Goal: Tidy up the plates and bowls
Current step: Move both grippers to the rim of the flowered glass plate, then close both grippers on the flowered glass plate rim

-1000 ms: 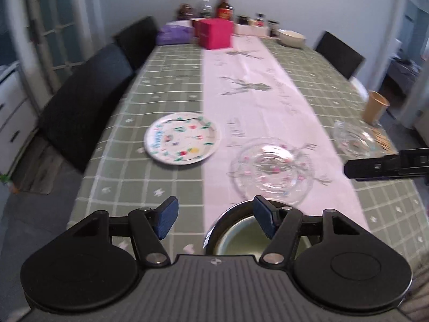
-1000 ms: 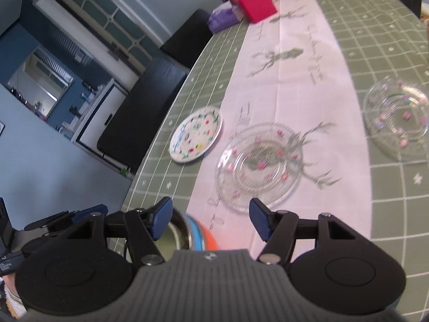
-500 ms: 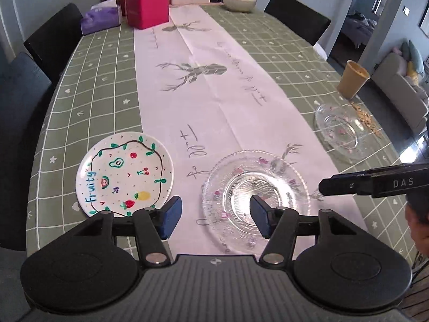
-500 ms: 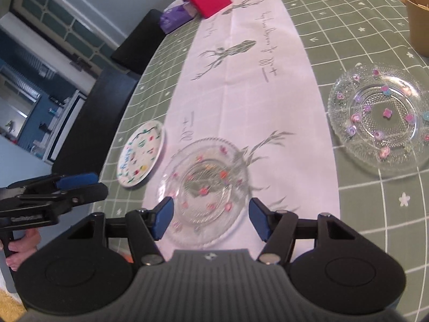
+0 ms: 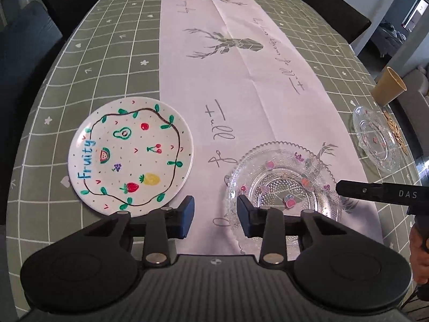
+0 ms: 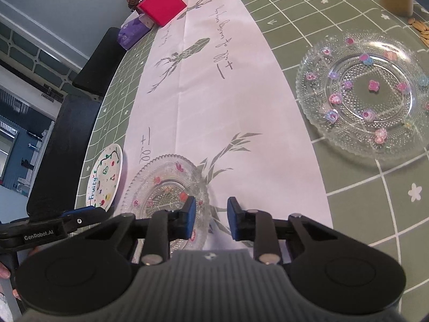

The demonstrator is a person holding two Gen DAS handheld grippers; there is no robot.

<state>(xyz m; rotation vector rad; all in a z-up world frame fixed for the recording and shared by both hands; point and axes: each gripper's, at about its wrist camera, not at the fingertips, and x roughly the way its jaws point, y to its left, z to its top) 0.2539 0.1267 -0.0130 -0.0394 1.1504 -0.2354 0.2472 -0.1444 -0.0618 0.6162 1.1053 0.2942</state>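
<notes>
Your left gripper (image 5: 213, 220) hangs with fingers spread and empty above the table edge. The clear glass plate with pastel flower studs (image 5: 283, 187) sits at its 1 o'clock, near rim just under the right fingertip; the white round "Fruity" painted plate (image 5: 131, 155) lies at 11 o'clock. Your right gripper (image 6: 210, 221), also spread and empty, has that glass plate at 10 o'clock, its twin glass plate (image 6: 364, 94) at 2 o'clock. Both grippers look about equally near.

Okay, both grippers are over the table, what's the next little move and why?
Probably ease the open right gripper down and left onto the near rim of the glass plate. Its jaws hold nothing, and that rim lies just under its left finger.
</notes>
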